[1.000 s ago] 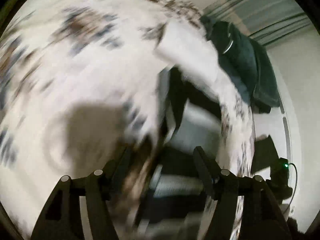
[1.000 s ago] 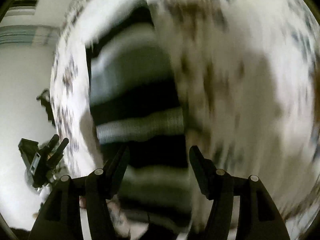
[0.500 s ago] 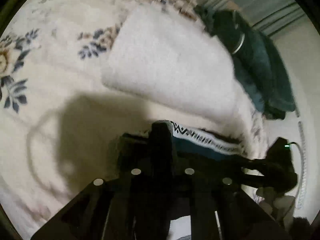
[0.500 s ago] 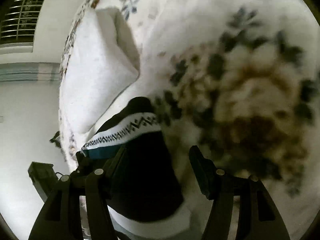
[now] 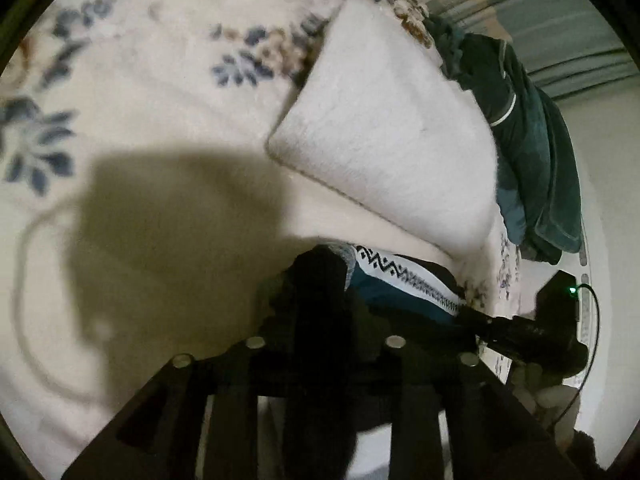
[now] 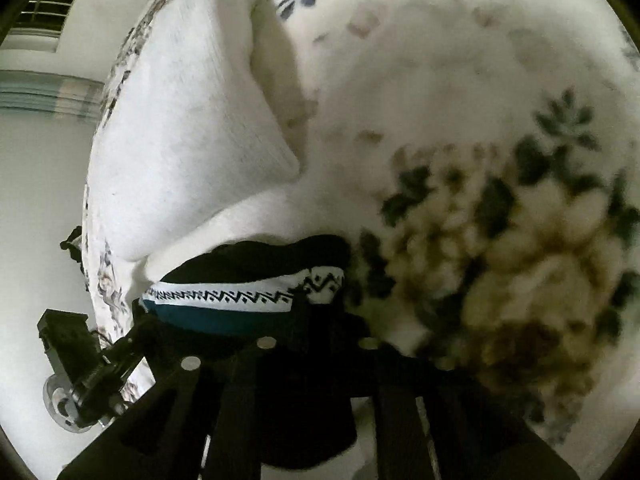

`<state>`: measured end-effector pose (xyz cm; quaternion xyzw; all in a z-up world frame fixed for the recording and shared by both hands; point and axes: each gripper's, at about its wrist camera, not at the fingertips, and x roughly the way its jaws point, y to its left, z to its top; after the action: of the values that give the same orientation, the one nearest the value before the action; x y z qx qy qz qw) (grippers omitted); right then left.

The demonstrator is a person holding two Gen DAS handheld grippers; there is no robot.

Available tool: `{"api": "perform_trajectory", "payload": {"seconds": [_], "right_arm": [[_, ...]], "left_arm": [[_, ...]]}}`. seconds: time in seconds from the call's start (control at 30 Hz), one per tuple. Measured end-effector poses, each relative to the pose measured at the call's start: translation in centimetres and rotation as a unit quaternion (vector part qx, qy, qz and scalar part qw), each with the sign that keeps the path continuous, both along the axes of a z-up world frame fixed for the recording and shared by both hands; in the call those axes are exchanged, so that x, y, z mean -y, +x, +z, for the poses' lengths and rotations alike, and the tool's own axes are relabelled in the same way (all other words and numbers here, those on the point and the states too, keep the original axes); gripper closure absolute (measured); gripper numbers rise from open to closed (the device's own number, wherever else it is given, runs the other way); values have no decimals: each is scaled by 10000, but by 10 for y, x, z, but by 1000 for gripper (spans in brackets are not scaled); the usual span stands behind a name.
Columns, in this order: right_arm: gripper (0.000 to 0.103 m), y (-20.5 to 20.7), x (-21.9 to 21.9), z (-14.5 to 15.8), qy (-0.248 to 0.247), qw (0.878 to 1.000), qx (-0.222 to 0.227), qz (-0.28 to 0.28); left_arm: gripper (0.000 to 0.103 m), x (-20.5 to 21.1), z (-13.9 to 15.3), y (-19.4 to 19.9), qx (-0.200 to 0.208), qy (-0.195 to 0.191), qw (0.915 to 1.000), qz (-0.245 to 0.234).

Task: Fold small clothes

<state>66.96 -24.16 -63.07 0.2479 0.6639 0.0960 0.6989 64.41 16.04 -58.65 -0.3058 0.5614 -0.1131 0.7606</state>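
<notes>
A dark knit garment with a white zigzag band and a teal stripe [image 5: 404,276] [image 6: 240,292] is stretched between my two grippers, low over the floral blanket. My left gripper [image 5: 320,292] has one end of the garment bunched between its pads, and its jaws are opening slightly. My right gripper [image 6: 320,304] pinches the other end, its jaws closing on the cloth. The right gripper's fingers [image 5: 480,320] show at the right of the left wrist view. The rest of the garment hangs out of sight below both grippers.
A folded white fluffy cloth [image 5: 392,128] [image 6: 188,128] lies just beyond the garment on the floral blanket [image 5: 140,80] [image 6: 480,80]. A heap of dark green clothes [image 5: 532,140] sits at the bed's far edge. Pale floor lies past the bed edge [image 6: 40,200].
Both grippers came down toward the blanket and the blur settled. The left jaws went from wide to narrow on the garment. The right jaws stayed wide until half a second ago and now pinch it.
</notes>
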Motion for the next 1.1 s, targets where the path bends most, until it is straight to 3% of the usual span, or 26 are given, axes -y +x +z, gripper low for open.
{"api": "perform_trajectory", "payload": {"seconds": [0.07,0.13,0.17,0.23,0.3,0.37,0.53,0.63,0.67,0.73,0.83,0.93,1.1], "right_arm": [[87,-14,-4,26,339,9990,275,102],[84,-37,-20,43,1071,9926,360,437],[78,-47,-32,44,1307,9891,278,619],[77,-69,-56,30,1625,9831,-25,837],[77,-79,-78,-2,1248,9879,-309,865],[91,-78,-91,-20,735,9928,-344,877],[92,-63,-117,-21,233,9953,-379,858],[82,-77,-102,10,429,9961,-328,698],[65,-90,-97,21,518,9964,-285,609],[39,-119,-73,42,699,9965,-284,355],[37,-179,-42,52,986,9932,-616,16],[37,-246,-28,45,1101,9882,-1052,-161],[37,-350,-24,16,1001,9776,-1819,-332]], "left_arm": [[63,4,22,-15,238,202,9995,-57],[38,8,37,-33,436,161,9989,-52],[36,10,38,-38,467,158,9988,-62],[36,21,29,-47,360,268,9988,-207],[36,20,12,-51,144,393,9988,-271],[36,24,-9,-54,-91,496,9983,-287],[36,22,-5,-60,-73,446,9988,-190],[36,17,17,-74,93,325,9993,-150],[36,15,28,-80,174,288,9993,-155],[36,10,49,-100,310,189,9990,-243],[26,0,61,-135,238,-167,9984,-479],[26,-7,64,-174,8,-393,9972,-637],[26,-24,64,-271,-617,-335,9954,-650]]}}
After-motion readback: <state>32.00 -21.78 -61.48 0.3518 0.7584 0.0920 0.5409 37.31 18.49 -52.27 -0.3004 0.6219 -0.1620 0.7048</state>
